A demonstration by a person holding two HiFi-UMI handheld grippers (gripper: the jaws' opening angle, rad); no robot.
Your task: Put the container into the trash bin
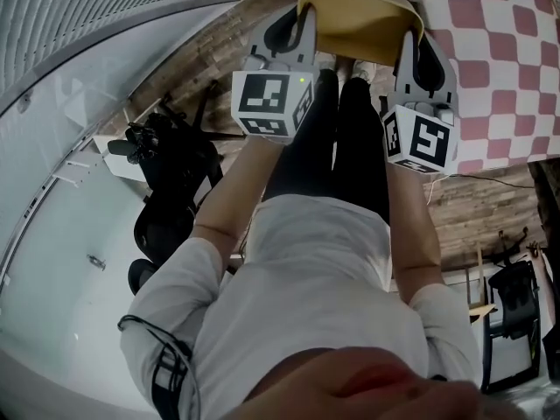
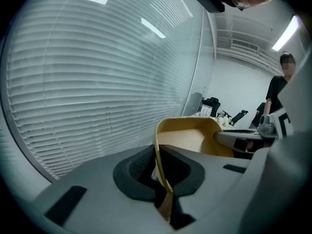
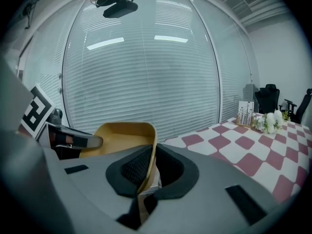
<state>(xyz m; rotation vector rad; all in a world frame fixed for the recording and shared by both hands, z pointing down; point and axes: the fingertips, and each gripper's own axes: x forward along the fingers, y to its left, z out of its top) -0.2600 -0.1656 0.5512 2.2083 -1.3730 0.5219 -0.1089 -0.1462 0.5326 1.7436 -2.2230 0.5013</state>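
Container (image 1: 359, 29) rim pinched — left gripper (image 2: 163, 177), right gripper (image 3: 145, 177)

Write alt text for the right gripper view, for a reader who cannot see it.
The right gripper is shut on the rim of a tan container, with the left gripper gripping its opposite side. Behind are closed window blinds, and a red-and-white checked table stretches to the right.

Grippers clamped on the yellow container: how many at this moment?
2. The left gripper pinches the yellow container by its left wall, and the right gripper pinches its right wall. Each gripper view shows that wall between shut jaws. No other gripper is visible.
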